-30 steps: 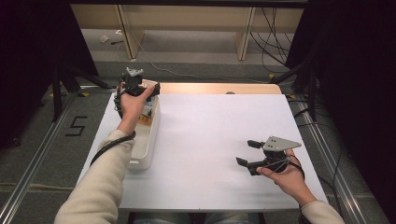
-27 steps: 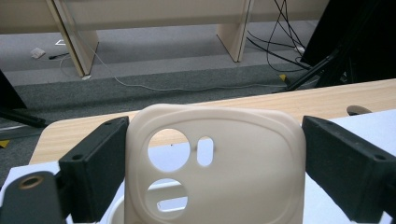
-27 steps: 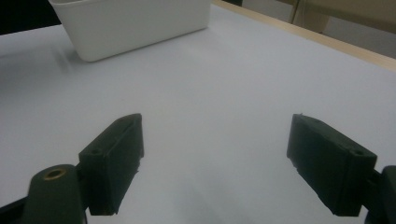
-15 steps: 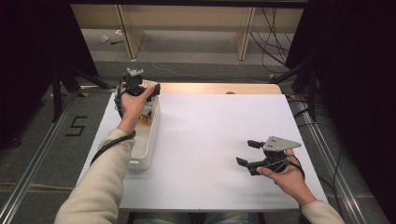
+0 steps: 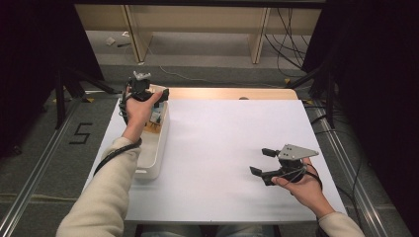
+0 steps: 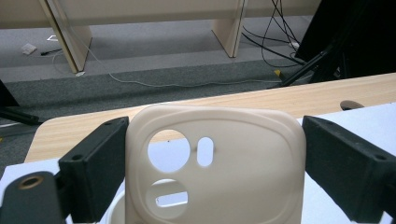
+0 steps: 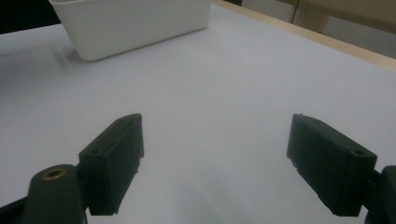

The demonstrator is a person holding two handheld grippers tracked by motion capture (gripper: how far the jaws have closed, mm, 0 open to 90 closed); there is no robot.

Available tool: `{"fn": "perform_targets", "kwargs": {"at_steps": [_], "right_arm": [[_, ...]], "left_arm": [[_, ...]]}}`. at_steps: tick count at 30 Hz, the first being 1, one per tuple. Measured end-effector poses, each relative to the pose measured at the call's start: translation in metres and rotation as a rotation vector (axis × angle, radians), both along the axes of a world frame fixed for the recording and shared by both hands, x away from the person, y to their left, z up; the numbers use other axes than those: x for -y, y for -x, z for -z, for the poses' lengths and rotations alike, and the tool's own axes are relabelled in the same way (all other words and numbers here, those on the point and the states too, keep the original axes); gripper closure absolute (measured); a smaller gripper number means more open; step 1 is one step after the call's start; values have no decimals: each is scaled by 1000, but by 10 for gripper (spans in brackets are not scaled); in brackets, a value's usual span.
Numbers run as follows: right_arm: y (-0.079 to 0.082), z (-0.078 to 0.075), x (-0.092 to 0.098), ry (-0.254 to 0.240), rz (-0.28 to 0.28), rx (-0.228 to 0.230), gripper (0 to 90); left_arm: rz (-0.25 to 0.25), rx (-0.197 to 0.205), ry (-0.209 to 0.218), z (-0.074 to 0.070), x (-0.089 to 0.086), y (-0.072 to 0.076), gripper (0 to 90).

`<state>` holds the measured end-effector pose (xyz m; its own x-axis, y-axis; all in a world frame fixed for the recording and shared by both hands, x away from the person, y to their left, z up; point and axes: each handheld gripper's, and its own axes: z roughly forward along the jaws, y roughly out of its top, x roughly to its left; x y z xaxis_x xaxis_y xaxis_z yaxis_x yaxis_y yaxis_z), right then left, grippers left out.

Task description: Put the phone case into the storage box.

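A beige phone case with round and slotted camera cut-outs stands upright between the jaws of my left gripper, which press on its two side edges. In the high view my left gripper is held above the far end of a white bin at the table's left. My right gripper hovers low over the white table surface at the right, pointing left. Its jaws stand wide apart with nothing between them, as the right gripper view also shows.
The bin holds some small blue and orange items, partly hidden by the hand. A wooden strip runs along the table's far edge. Beyond it are grey floor, cables and wooden furniture legs.
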<state>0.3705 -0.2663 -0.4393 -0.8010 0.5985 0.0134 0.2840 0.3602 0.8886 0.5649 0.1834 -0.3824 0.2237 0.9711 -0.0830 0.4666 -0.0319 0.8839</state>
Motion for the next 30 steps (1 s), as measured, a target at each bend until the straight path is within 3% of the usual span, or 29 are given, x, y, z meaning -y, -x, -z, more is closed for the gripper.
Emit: {"fn": "perform_targets", "kwargs": {"at_steps": [9,25,30], "right_arm": [[0,0,0,1,-1,1,197],[0,0,0,3,-4,1,197],[0,0,0,3,-4,1,197]], "left_arm": [[10,-8,-18,2,3,-3,105],[27,-18,-14,2,0,-4,99],[33,-39,-17,-3,-1,-2,98]]}}
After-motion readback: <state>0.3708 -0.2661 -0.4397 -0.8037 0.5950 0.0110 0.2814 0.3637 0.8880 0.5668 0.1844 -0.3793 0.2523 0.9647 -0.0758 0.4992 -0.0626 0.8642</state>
